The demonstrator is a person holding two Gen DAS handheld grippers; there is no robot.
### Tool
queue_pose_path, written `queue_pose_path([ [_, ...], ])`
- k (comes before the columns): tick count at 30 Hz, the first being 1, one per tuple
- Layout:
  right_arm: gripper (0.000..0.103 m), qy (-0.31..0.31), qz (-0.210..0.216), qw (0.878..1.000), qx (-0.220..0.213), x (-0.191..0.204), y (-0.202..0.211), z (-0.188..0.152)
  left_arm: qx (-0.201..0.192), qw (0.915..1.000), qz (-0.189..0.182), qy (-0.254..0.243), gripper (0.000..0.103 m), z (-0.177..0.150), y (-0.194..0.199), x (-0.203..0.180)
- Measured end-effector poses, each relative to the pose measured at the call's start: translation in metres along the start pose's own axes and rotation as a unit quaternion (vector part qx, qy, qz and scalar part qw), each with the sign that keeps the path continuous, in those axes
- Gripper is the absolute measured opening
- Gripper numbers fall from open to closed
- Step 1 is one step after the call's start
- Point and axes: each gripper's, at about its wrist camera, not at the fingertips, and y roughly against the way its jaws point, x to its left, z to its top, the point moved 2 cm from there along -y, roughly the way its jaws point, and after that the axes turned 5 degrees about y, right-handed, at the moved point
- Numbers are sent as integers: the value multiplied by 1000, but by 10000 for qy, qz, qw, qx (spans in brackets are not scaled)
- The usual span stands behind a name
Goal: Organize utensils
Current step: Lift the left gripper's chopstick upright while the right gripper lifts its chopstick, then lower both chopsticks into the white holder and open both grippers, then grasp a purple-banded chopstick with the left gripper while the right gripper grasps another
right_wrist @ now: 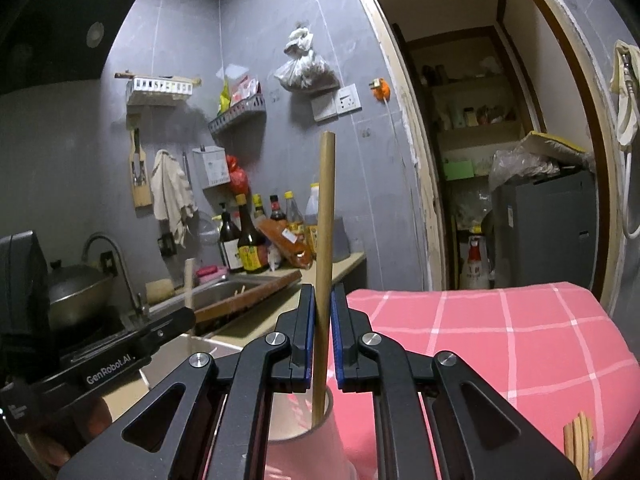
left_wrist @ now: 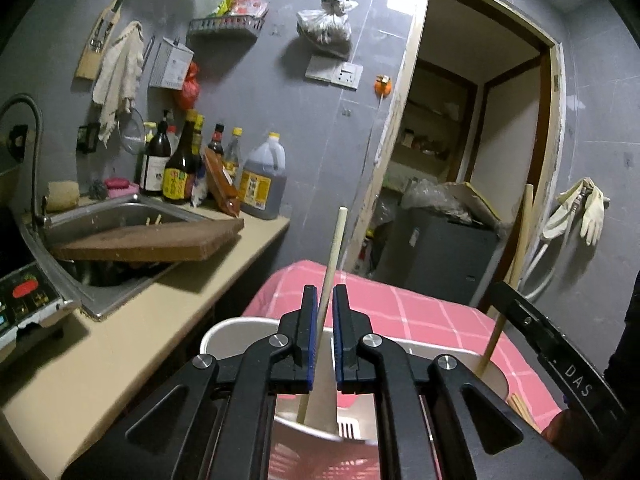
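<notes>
- Pinching a pale chopstick (left_wrist: 330, 276) at frame centre, the left gripper (left_wrist: 326, 312) is seen with its jaws pressed onto the stick, whose lower end dips into a white container (left_wrist: 224, 330).
- A thicker chopstick (right_wrist: 325, 240) is clamped upright by the right gripper (right_wrist: 322, 312), its tip inside a pink cup (right_wrist: 320, 436).
- Both vessels are set on a pink checked cloth (right_wrist: 500, 340).

Each camera rides just behind its own gripper, looking forward along the fingers and slightly downward, close over the pink checked cloth (left_wrist: 420, 312). The left view faces the sink (left_wrist: 120, 216) and doorway (left_wrist: 480, 140); the right view sits further right (its neighbour's arm shows at left). Both share the grey wall, bottles (right_wrist: 248, 240) and doorway.
</notes>
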Motion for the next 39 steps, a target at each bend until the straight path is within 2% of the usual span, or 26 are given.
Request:
queue_pose_path([
  [3,8,18,-39,9999,97,0,1,-2,85,10000,-6,14,7,-1,2,0],
  [4,12,16,-49,9999,110,-1,2,-2,117,9999,-24,34,11,-2,3,0],
  [5,19,2,-58,9999,108,-2,3,-2,121,9999,-41,65,14,-1,4,1],
  [6,25,-16,-59,9999,95,-3,6,-1,119,9999,-54,96,21,-1,6,1],
  [7,28,-41,-62,10000,60,-5,9,0,114,9998,-67,124,27,1,7,1],
  [9,29,-38,-94,9999,22,-8,13,3,74,9997,-137,184,30,3,12,0],
  [10,33,-28,-120,9999,5,-9,16,5,46,9997,-142,178,30,4,14,-1],
  [11,42,-30,-153,9999,-34,-11,21,8,6,9998,-142,150,31,4,17,-4],
  [13,56,-37,-212,9997,-144,-15,30,12,-51,9998,-180,113,40,6,22,-9],
  [15,61,23,-303,9993,-237,-18,41,16,-123,9995,-263,107,45,6,30,-16],
  [17,73,106,-410,9985,-334,-23,57,21,-183,9993,-333,35,49,6,36,-26],
  [21,87,218,-607,9967,-489,-33,90,26,-347,9980,-520,-95,72,3,51,-47],
  [23,103,240,-716,9957,-533,-40,110,27,-421,9967,-673,-158,81,1,58,-59],
  [25,103,281,-823,9946,-567,-46,127,26,-457,9954,-804,-234,91,-5,63,-70],
  [28,103,373,-1045,9925,-517,-57,150,23,-426,9935,-993,-368,97,-14,70,-88],
  [35,103,403,-1548,9870,-177,-88,189,10,35,9887,-1371,-601,100,-43,70,-126],
  [39,103,378,-1776,9834,72,-103,197,0,457,9866,-1378,-743,100,-63,57,-143],
])
